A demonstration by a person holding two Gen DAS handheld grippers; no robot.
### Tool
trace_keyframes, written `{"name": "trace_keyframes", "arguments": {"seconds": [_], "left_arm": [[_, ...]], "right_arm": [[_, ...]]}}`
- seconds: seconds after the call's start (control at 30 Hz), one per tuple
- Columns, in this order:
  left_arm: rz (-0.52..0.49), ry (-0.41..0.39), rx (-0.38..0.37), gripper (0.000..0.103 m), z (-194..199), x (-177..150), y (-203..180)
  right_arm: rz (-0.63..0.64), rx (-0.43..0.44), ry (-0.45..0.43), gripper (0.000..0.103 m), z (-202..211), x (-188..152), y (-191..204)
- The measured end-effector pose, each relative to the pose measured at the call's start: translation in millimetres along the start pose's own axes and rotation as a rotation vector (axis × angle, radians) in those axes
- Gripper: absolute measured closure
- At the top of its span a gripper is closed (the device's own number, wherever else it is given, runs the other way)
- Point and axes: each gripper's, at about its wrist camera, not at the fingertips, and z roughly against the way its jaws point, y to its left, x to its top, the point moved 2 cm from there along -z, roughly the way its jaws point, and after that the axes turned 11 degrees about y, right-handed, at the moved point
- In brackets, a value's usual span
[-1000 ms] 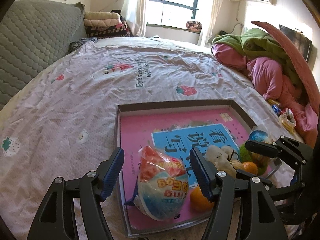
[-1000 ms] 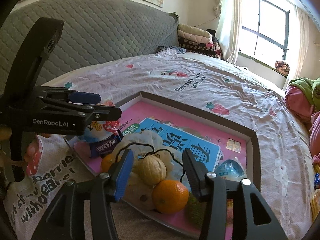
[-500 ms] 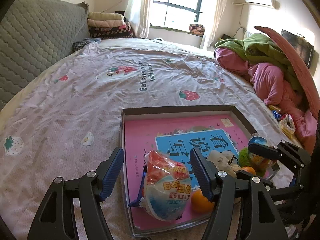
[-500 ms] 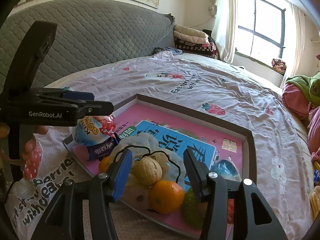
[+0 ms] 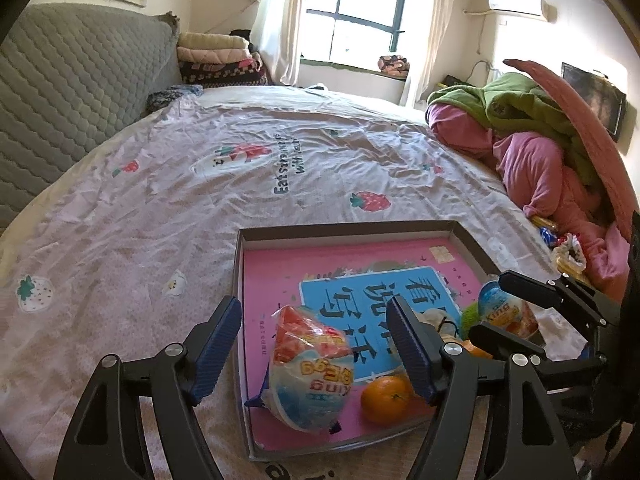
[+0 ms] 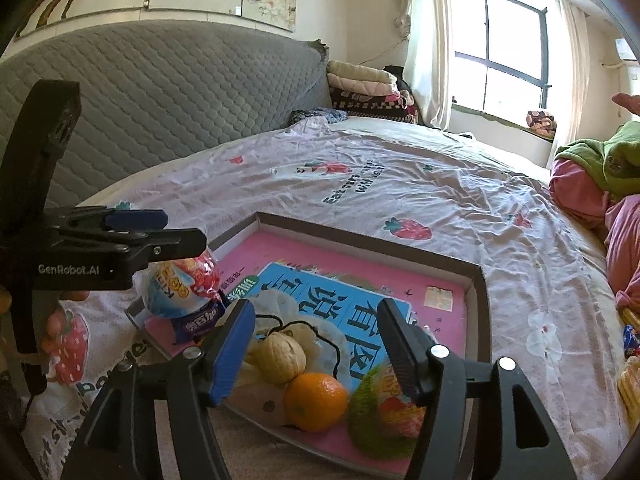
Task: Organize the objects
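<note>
1. Nearest to me, my left gripper (image 5: 314, 344) hangs spread wide, clasping nothing. It frames a blue-and-red egg-shaped snack pack (image 5: 310, 376) that lies between the fingers without touching either pad. I judge the pack released here so it sits inside the tray.
2. My right gripper (image 6: 316, 346) is likewise spread and empty. It hovers over a walnut (image 6: 280, 358) and an orange (image 6: 316, 402), which touch each other on a pale drawstring pouch (image 6: 276, 308). A green-tufted candy pack (image 6: 382, 414) lies just beside the orange.
3. All these things crowd the near edge of a shallow brown tray (image 5: 348, 229), which rests flat on the bed. A second orange (image 5: 386, 399) sits just beside the snack pack, near the tray's front wall.
4. A pink-and-blue book (image 5: 360, 276) lines the tray floor, so the far half stays open for sorting.
5. Beyond, the strawberry-print bedsheet (image 5: 240, 184) spreads toward a grey quilted headboard (image 5: 60, 92).
6. Farthest, folded blankets (image 5: 218, 58) sit under a bright window (image 5: 360, 12), well apart from my work.
</note>
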Motion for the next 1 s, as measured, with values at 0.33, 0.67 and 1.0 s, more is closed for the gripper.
{"name": "trace_keyframes", "arguments": {"seconds": [0.33, 0.67, 1.0], "left_arm": [[-0.007, -0.076, 0.088, 0.025, 30, 0, -15], [0.018, -0.062, 0.153, 0.025, 44, -17, -23], [0.033, -0.031, 0.164, 0.025, 56, -52, -32]], "right_arm": [[-0.049, -0.029, -0.053, 0.028, 19, 6, -6], [-0.100, -0.066, -0.075, 0.026, 47, 1, -4], [-0.140, -0.050, -0.072, 0.026, 69, -20, 6]]}}
